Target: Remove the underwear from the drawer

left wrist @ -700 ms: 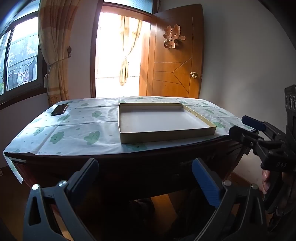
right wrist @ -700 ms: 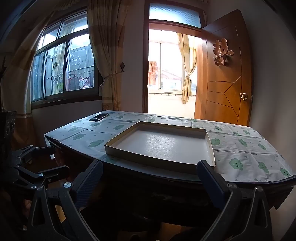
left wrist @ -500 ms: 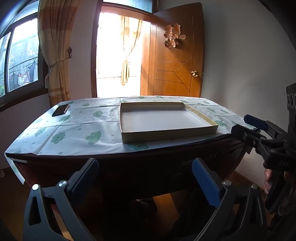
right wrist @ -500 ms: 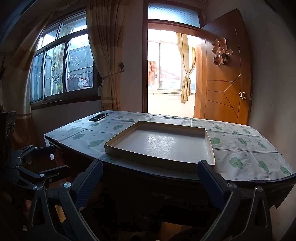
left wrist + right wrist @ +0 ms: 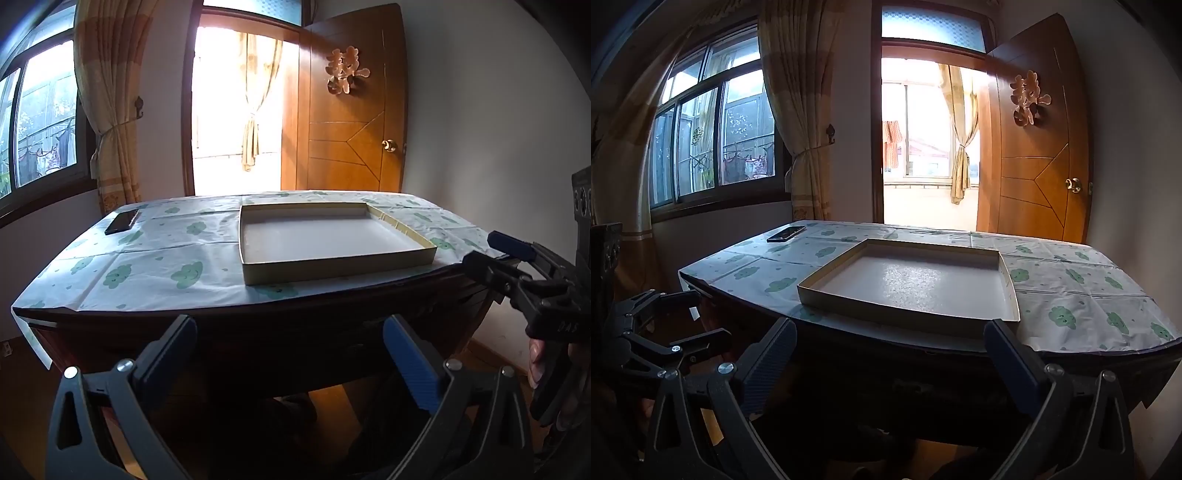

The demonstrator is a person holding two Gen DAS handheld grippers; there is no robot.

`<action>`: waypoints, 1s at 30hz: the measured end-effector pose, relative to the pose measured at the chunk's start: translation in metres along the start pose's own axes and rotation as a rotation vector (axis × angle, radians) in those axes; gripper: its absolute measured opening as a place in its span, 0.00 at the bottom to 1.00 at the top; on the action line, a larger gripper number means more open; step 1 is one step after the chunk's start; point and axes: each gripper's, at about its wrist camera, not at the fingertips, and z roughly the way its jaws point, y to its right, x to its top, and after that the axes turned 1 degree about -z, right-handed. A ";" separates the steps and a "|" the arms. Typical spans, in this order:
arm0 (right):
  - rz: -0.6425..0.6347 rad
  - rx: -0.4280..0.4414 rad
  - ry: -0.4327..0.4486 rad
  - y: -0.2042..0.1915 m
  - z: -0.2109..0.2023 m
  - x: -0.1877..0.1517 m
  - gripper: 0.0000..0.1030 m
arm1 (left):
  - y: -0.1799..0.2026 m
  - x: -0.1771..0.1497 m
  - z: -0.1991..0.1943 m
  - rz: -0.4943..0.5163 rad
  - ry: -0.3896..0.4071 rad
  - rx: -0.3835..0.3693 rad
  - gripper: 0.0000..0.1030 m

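Note:
My left gripper (image 5: 288, 350) is open and empty, held in front of the dark wooden front of the table (image 5: 295, 328), below its edge. My right gripper (image 5: 890, 354) is open and empty too, facing the same dark front (image 5: 905, 369). Each gripper shows from the side in the other's view: the right one (image 5: 491, 254) at the right edge, the left one (image 5: 698, 317) at the lower left. The table front is in deep shadow; I cannot make out a drawer or any underwear.
An empty shallow cardboard tray (image 5: 332, 236) (image 5: 912, 280) lies on the cloud-patterned tablecloth (image 5: 166, 258). A black phone (image 5: 122, 221) (image 5: 785, 233) lies at the far left corner. Behind are an open wooden door (image 5: 351, 110), a bright doorway and a curtained window.
Both views have shifted slightly; the grippers have risen a little relative to the table. Both jaws stay open.

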 end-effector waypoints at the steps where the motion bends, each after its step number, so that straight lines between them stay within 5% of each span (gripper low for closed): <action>1: -0.001 0.002 0.000 0.000 0.000 -0.001 1.00 | 0.000 0.000 0.000 0.000 0.000 0.000 1.00; 30: 0.006 0.001 -0.003 -0.001 0.001 -0.006 1.00 | -0.002 0.000 0.001 0.004 -0.001 0.001 1.00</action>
